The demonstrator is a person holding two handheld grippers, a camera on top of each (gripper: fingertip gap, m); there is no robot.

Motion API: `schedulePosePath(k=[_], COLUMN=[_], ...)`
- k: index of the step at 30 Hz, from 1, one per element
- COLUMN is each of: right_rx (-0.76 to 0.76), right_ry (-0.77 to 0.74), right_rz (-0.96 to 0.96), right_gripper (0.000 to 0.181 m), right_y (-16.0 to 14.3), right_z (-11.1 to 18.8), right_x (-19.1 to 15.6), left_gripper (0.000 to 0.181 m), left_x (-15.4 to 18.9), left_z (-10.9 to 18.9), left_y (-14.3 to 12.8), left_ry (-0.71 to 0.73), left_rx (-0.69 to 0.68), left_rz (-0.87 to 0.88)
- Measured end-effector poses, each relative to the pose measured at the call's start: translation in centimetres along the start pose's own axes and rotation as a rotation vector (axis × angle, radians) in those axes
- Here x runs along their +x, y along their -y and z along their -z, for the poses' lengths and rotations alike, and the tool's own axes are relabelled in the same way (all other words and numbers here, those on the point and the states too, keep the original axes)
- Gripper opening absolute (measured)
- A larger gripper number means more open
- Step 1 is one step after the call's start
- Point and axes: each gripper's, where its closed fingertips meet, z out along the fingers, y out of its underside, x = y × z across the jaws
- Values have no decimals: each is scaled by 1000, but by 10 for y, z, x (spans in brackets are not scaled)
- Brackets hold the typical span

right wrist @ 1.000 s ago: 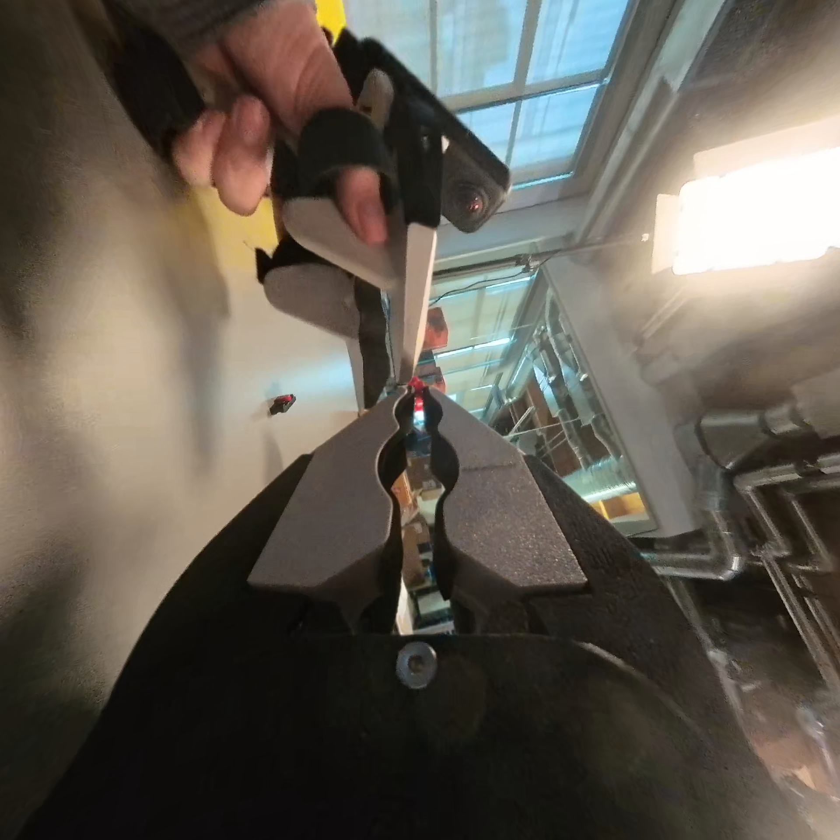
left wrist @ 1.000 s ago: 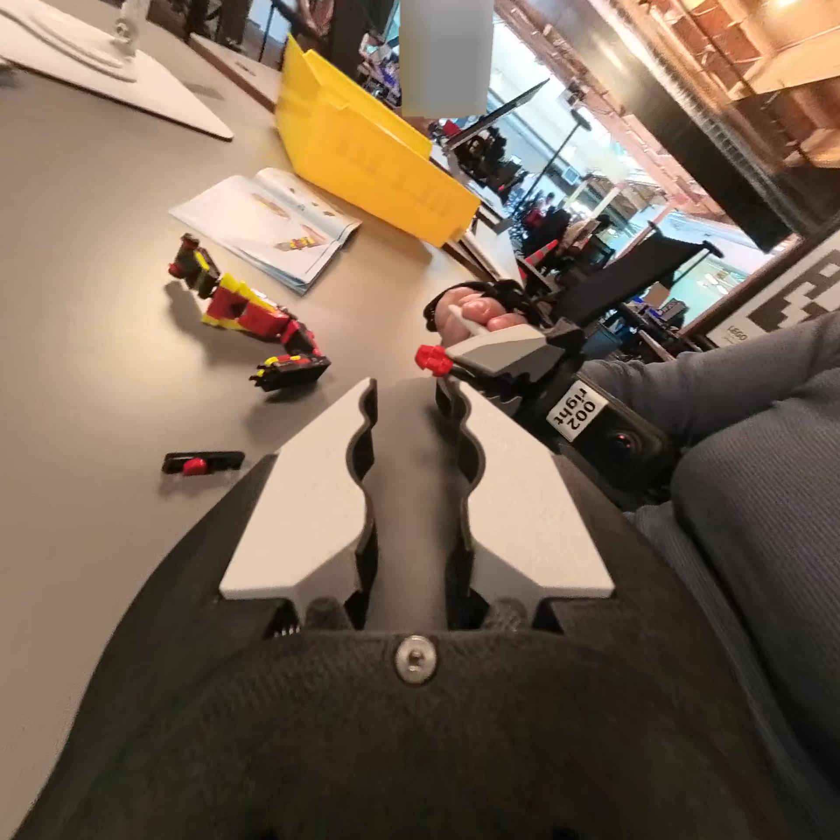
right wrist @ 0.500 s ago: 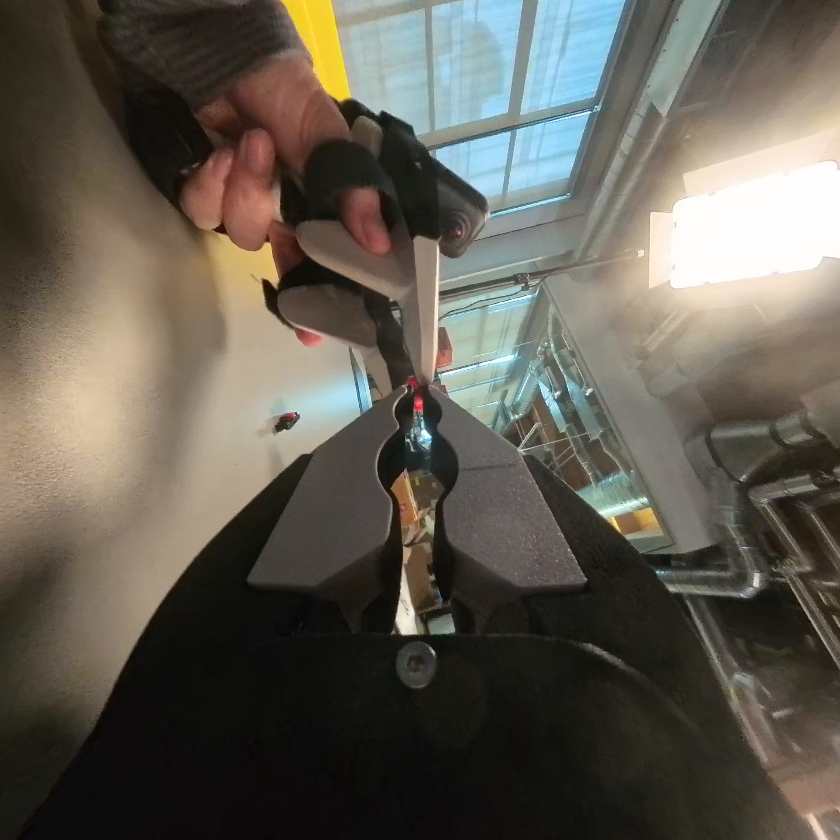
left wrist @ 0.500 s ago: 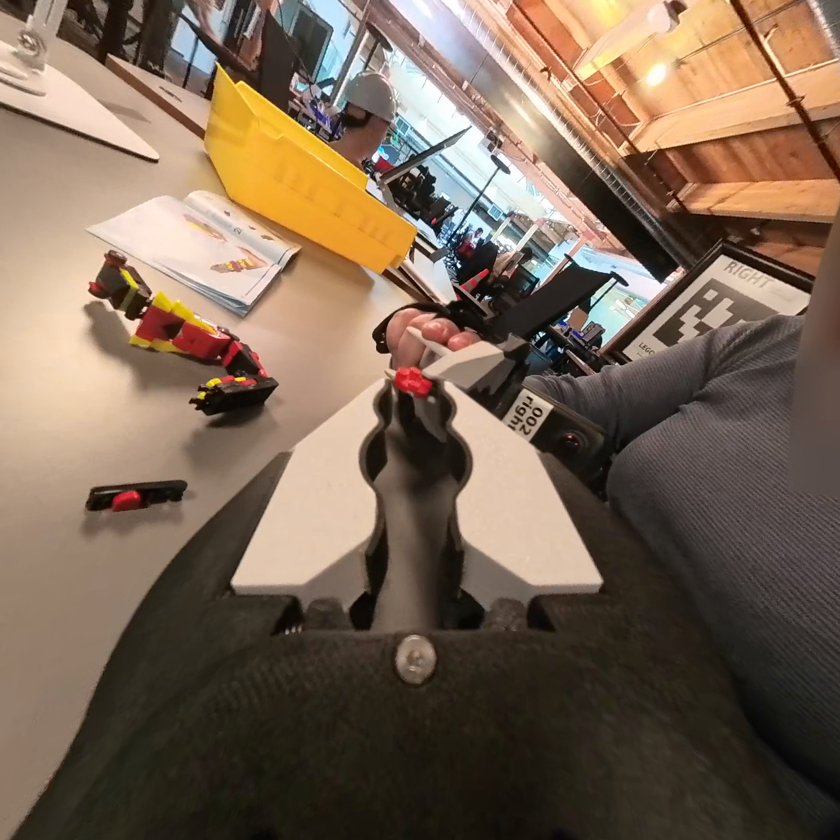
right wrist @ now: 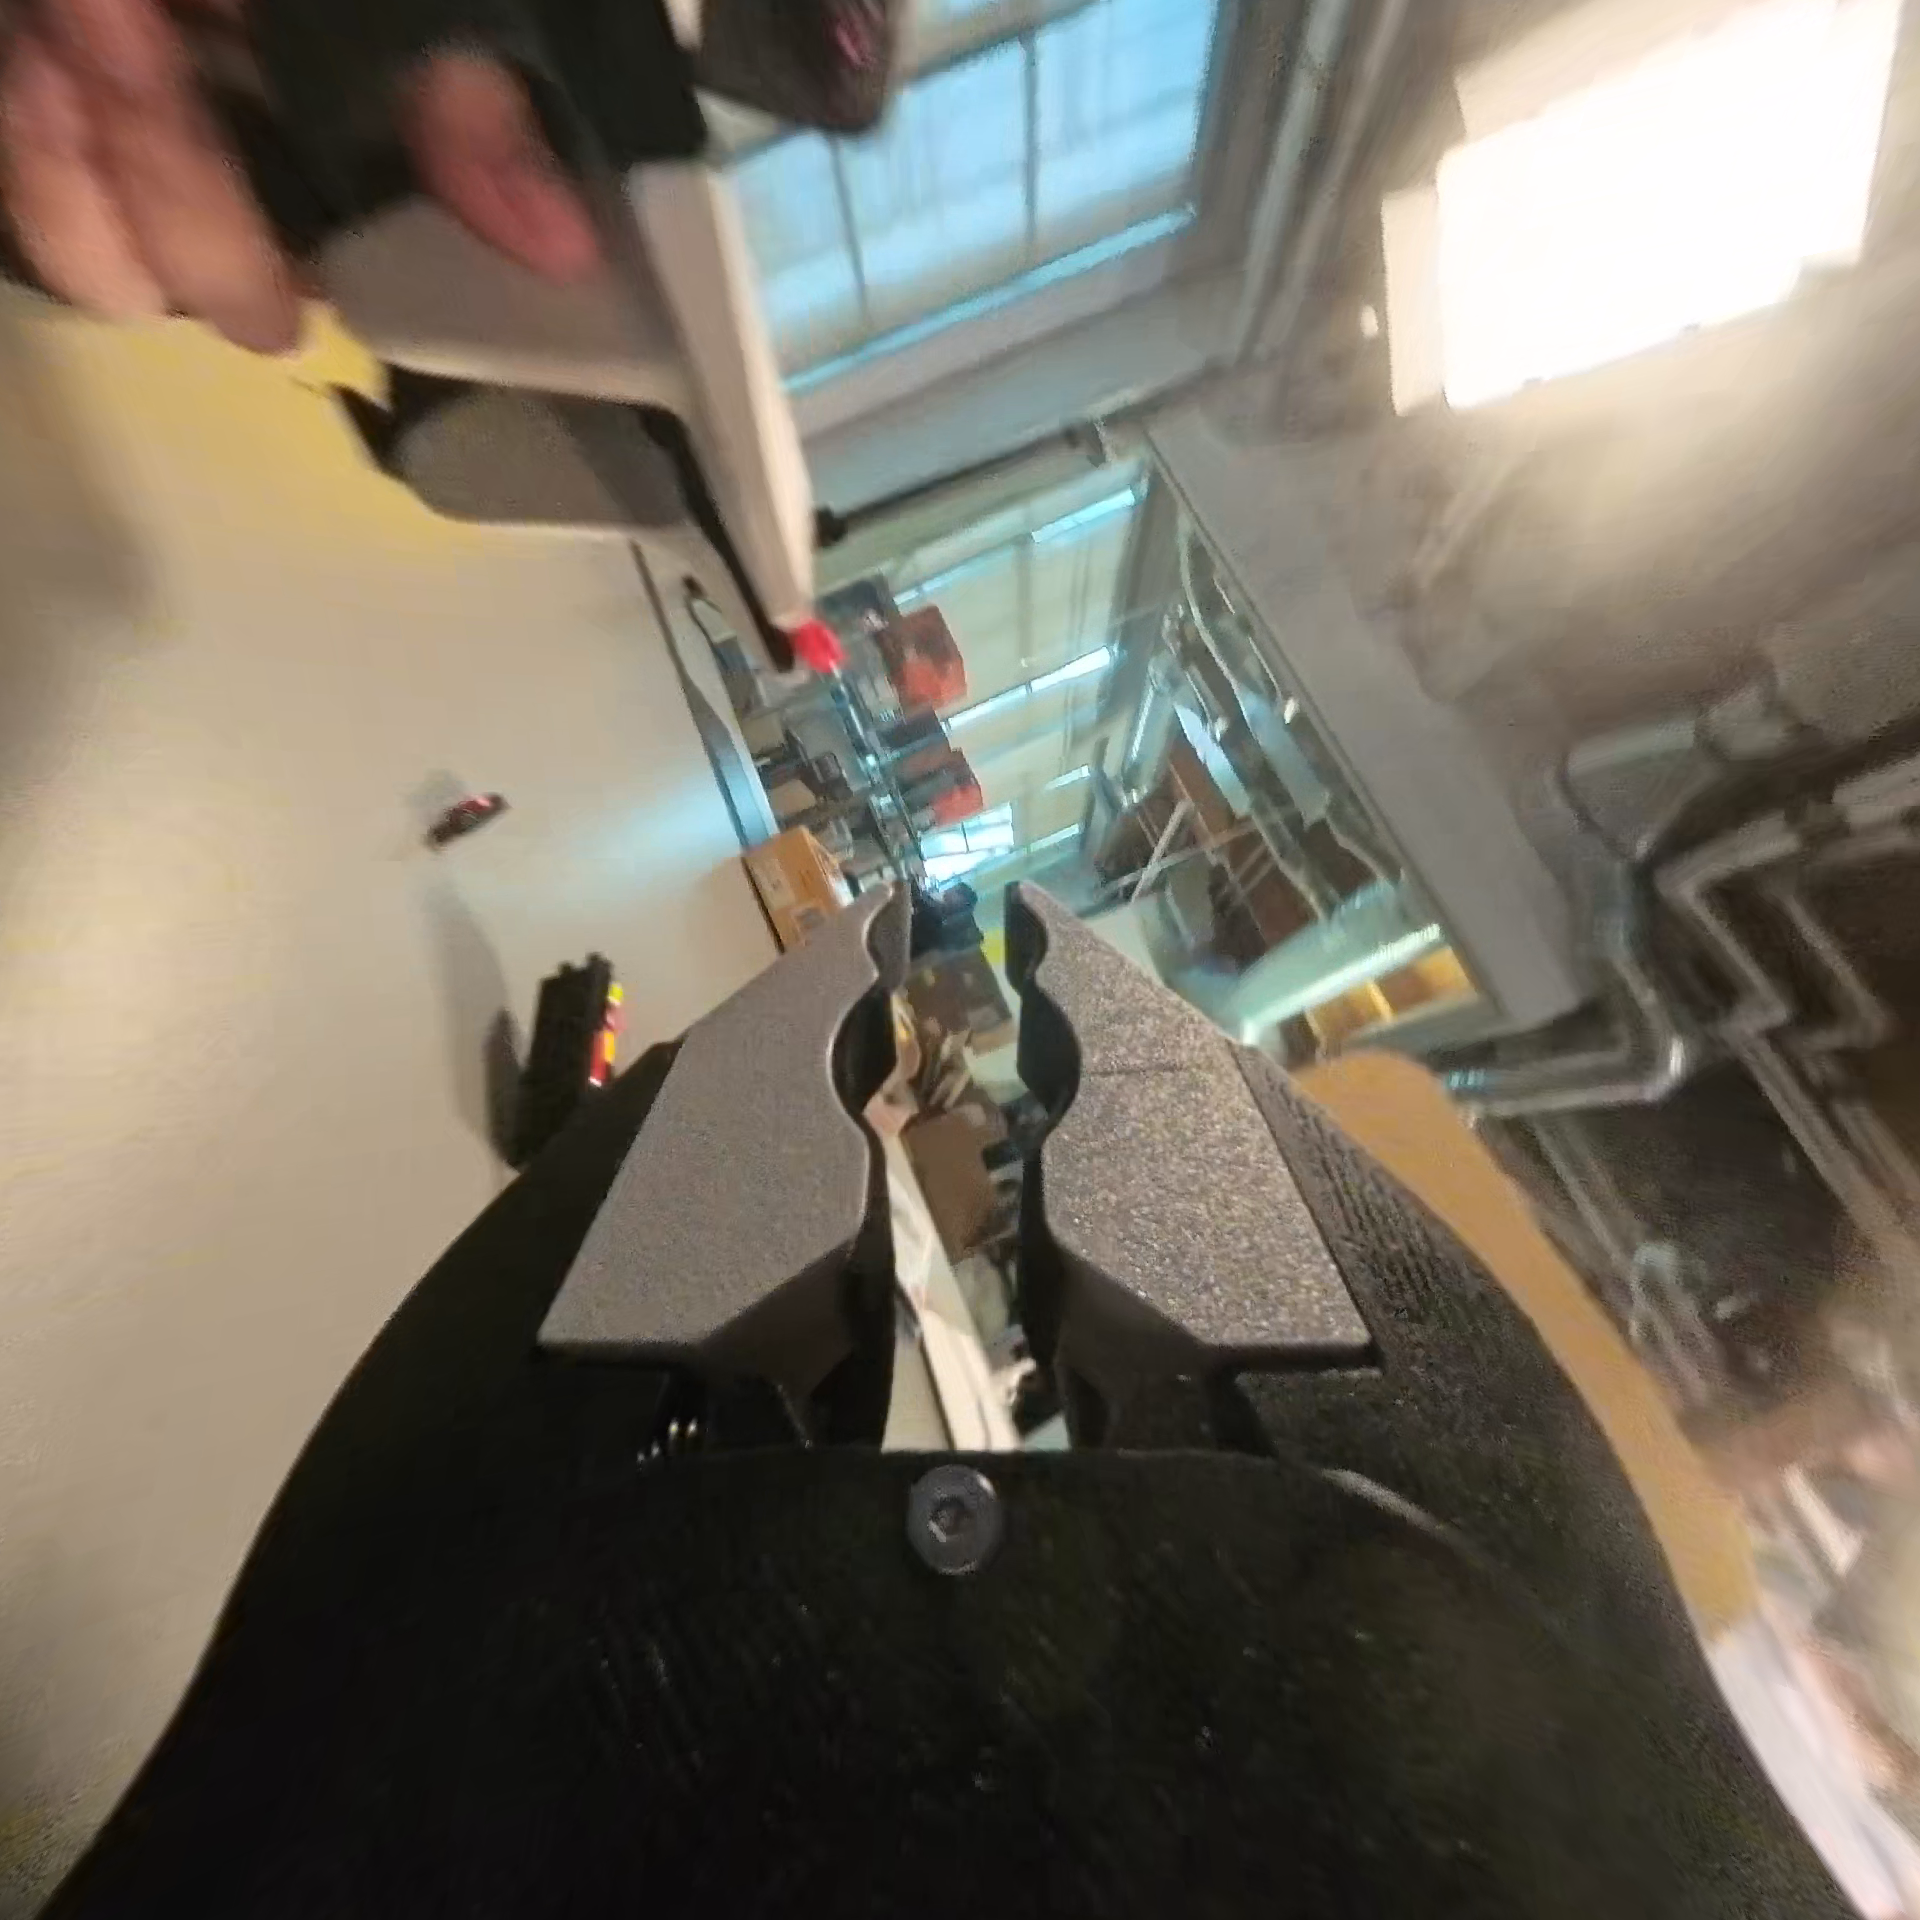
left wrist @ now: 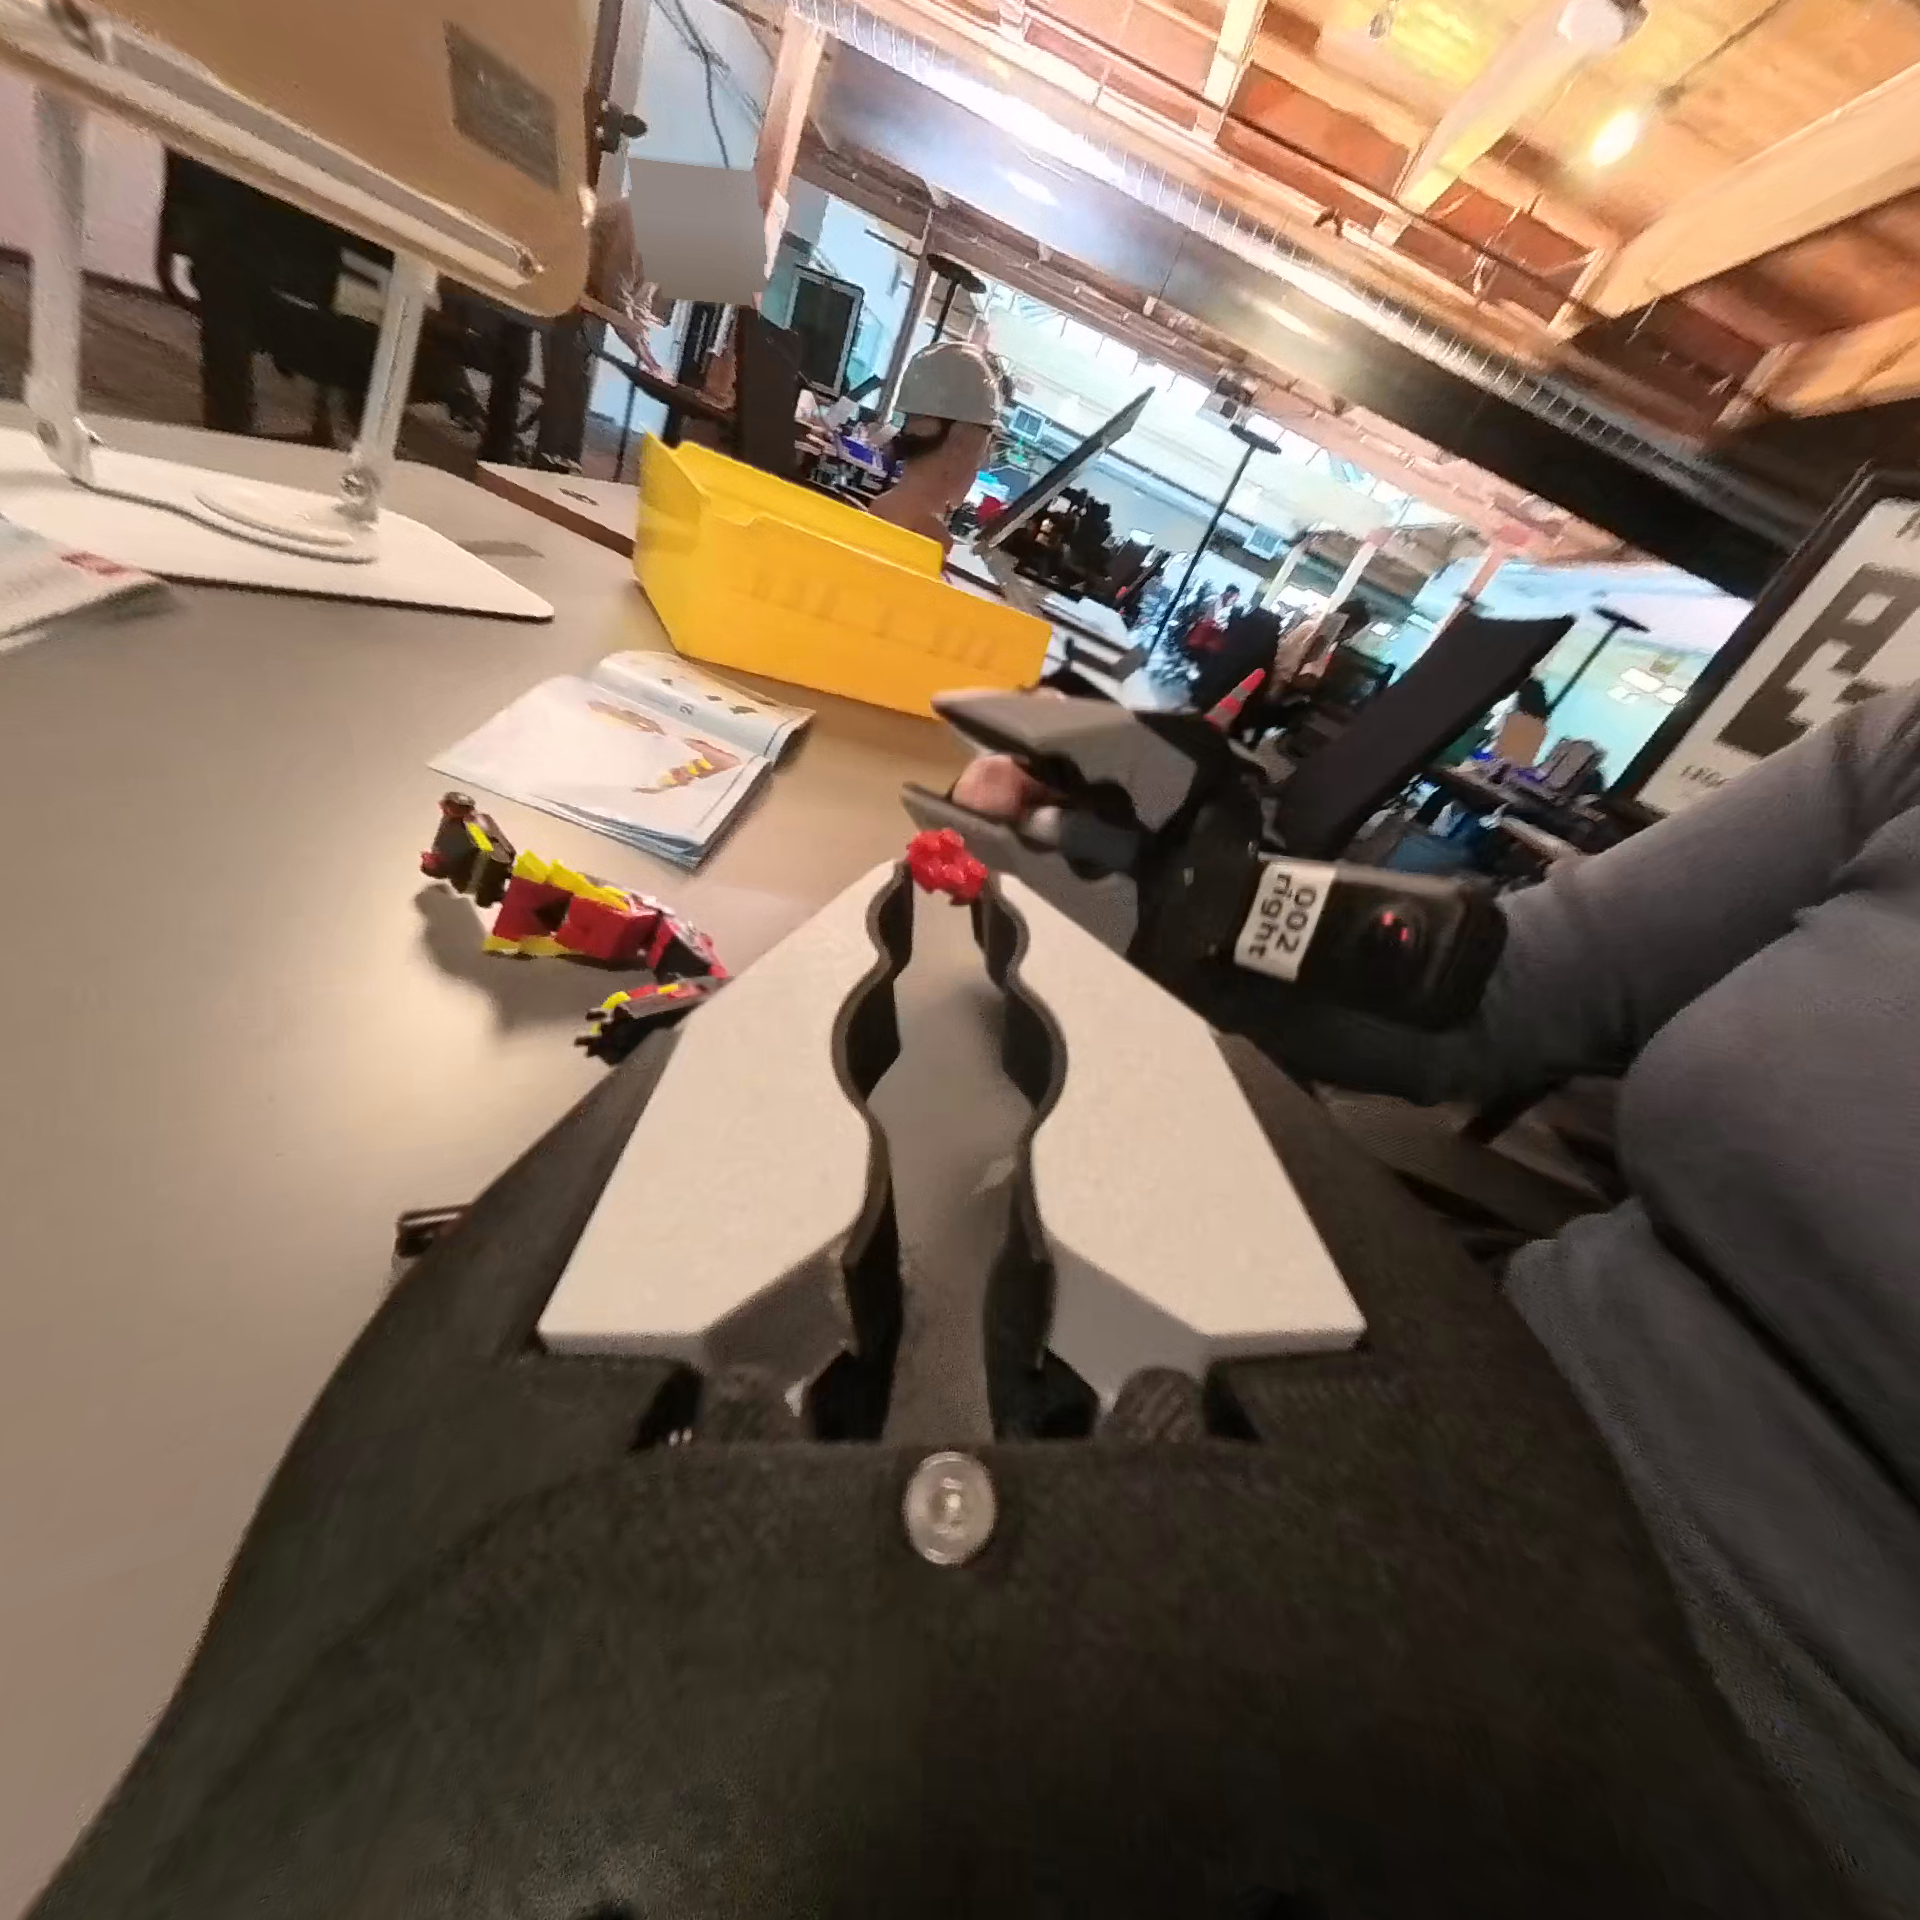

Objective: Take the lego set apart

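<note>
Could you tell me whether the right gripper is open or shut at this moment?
Open: the right gripper shows a clear gap between its fingertips, nothing held.

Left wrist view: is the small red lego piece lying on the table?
No, the small red lego piece is pinched at the fingertips of the left gripper, above the table.

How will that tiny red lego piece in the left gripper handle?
Probably stiff and very light: the red lego piece is tiny, hard-looking plastic. It sits only at the tips of the left gripper, so it could twist or pop out. If dropped on the table, it may bounce away.
</note>
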Motion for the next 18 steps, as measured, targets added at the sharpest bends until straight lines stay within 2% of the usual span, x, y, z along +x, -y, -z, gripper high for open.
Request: schedulePosePath(k=[3, 5, 7, 9, 10, 11, 12, 13, 14, 15, 18], right_rx=[-70, -94, -99, -100, -103, -105, -104, -101, -99, -98, -96], right_ry=[-51, -73, -84, -86, -86, -88, -90, -92, -91, -89, -84], right_rz=[-140, -207, -246, -271, -281, -291, -303, -317, -329, -336, -346], right_gripper=[15, 14, 13, 12, 11, 11, 11, 11, 11, 10, 10], right_y=[-26, -36, -39, -41, -42, -43, -43, -43, -43, -43, -44], right_z=[0, 1, 1, 1, 0, 0, 0, -1, -1, -1, -1], right_x=[16, 22, 25, 26, 26, 27, 27, 28, 28, 28, 28], left_gripper=[12, 12, 12, 13, 12, 12, 12, 12, 13, 13, 13], left_x=[12, 31, 46, 41, 29, 8, -6, -15, -23, -30, -52], left_z=[-8, -9, 5, 42, 72, 113, 156, 193, 223, 241, 268], left_y=[1, 17, 41, 65, 74, 78, 76, 73, 65, 54, 22], left_ry=[31, 53, 175, 445, 641, 922, 1174, 1358, 1470, 1495, 1408], left_rx=[-10, 49, 133, 203, 208, 159, 51, -71, -182, -273, -417], left_rz=[-137, -221, -301, -372, -381, -366, -371, -360, -294, -185, 128])
